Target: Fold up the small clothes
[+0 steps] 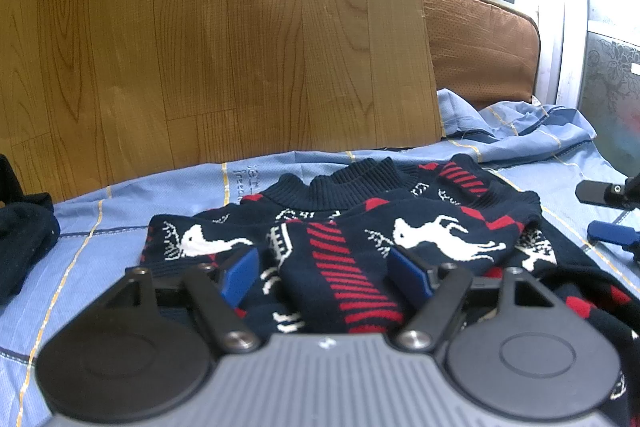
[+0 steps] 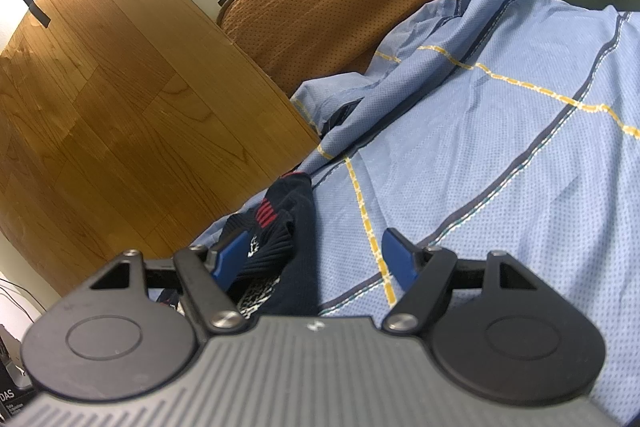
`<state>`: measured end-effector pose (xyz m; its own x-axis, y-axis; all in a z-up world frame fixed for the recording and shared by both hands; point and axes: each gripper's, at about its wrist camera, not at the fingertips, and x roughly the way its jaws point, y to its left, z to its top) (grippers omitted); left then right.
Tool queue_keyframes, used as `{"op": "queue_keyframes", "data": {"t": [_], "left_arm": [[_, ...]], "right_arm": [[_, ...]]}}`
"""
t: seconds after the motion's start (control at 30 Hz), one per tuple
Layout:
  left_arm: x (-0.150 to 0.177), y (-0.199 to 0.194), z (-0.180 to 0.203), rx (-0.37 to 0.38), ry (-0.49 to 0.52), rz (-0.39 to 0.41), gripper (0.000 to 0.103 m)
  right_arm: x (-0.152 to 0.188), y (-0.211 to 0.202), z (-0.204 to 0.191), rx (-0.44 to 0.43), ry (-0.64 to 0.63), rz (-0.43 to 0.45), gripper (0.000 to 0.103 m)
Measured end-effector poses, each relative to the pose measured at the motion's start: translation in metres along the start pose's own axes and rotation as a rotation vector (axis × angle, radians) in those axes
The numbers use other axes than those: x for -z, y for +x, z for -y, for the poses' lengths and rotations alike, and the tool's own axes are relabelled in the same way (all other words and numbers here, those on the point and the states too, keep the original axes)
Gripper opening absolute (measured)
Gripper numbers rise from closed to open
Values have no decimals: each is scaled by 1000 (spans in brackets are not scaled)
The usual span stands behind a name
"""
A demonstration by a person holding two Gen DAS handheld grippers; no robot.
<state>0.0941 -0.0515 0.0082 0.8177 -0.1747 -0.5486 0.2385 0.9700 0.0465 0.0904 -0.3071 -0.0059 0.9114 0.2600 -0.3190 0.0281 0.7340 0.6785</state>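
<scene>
Knit sweater (image 1: 340,239) soft, limp, probably light; take its hem. Left gripper (image 1: 328,273) and right gripper (image 2: 316,259) both wide, empty.

The left gripper (image 1: 326,273) is hovering low over the navy sweater (image 1: 360,227), blue pads spread wide with the red-striped fold lying between them, not pinched. The sweater is lying on the light blue sheet (image 1: 120,239), ribbed collar facing the wooden board (image 1: 200,27). The right gripper (image 1: 612,215) is peeking in at the right edge, and a dark garment (image 1: 24,239) is sitting far left.
</scene>
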Motion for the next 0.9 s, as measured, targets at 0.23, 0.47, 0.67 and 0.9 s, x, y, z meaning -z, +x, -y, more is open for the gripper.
{"op": "queue_keyframes", "data": {"t": [0.23,0.47,0.67,0.9], "left_arm": [[-3,16,-3,4,-20,-80,75],[7,-38,-47,89,-154,-86,79],[64,-121,-108,179,-283,-174,78],[105,-157,-103,273,-328,-301,69]], "right_arm": [[-3,8,1,4,3,-37,76],[-11,-24,-18,11,-144,-81,74],[12,-90,-14,-63,-323,-255,66],[47,-114,-5,-33,-417,-284,23]]}}
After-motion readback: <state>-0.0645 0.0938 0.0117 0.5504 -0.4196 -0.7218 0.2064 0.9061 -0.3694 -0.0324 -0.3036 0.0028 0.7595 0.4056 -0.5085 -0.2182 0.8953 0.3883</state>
